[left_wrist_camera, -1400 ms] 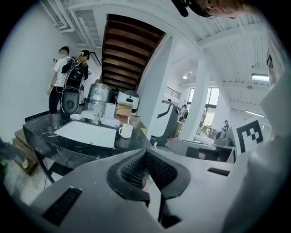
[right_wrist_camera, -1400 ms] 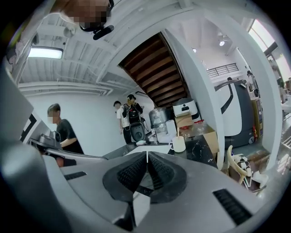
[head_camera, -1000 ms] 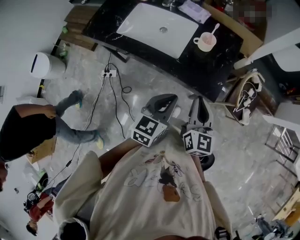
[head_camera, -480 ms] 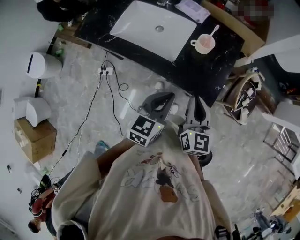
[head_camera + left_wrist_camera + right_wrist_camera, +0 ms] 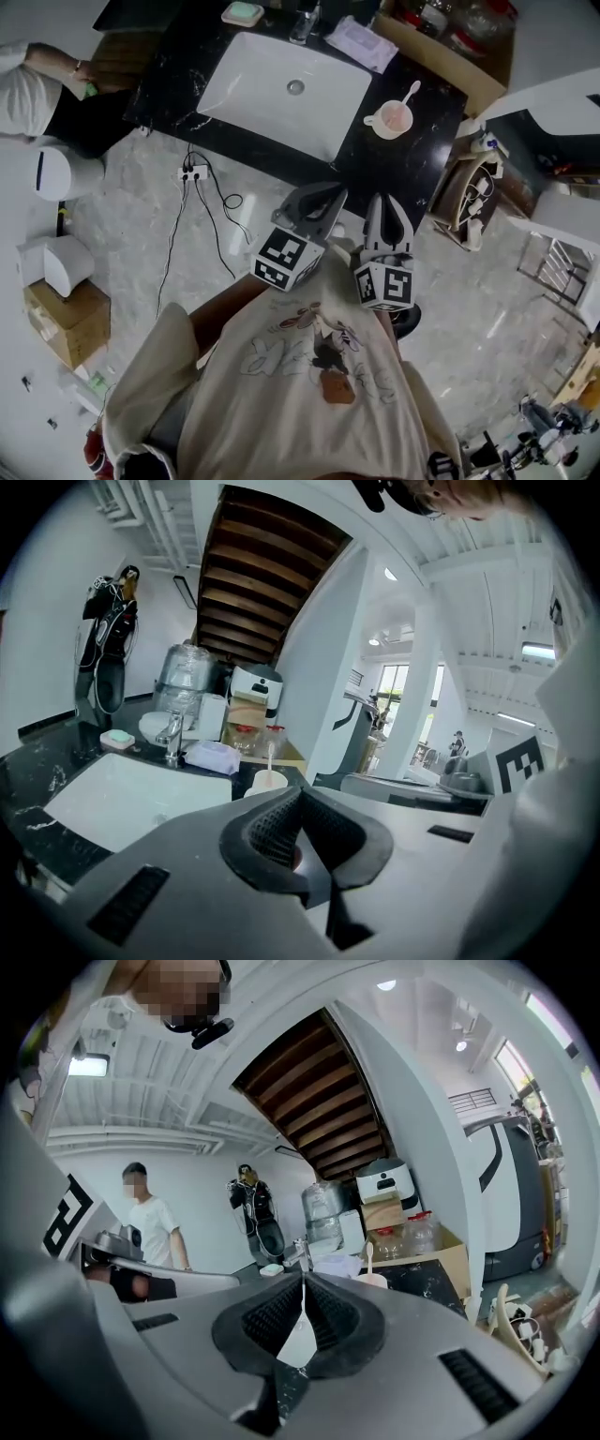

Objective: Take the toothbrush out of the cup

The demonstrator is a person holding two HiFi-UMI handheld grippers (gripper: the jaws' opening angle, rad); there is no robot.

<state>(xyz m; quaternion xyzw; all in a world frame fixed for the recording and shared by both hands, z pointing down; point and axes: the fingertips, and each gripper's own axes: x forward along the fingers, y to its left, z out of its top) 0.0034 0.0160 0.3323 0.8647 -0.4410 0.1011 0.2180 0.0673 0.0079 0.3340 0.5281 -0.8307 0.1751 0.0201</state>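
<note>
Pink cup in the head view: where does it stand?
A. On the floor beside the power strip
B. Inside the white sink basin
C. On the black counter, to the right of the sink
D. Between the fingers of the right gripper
C: the pink cup, with the toothbrush leaning in it, stands on the black counter just right of the white sink, far from both grippers.
</note>
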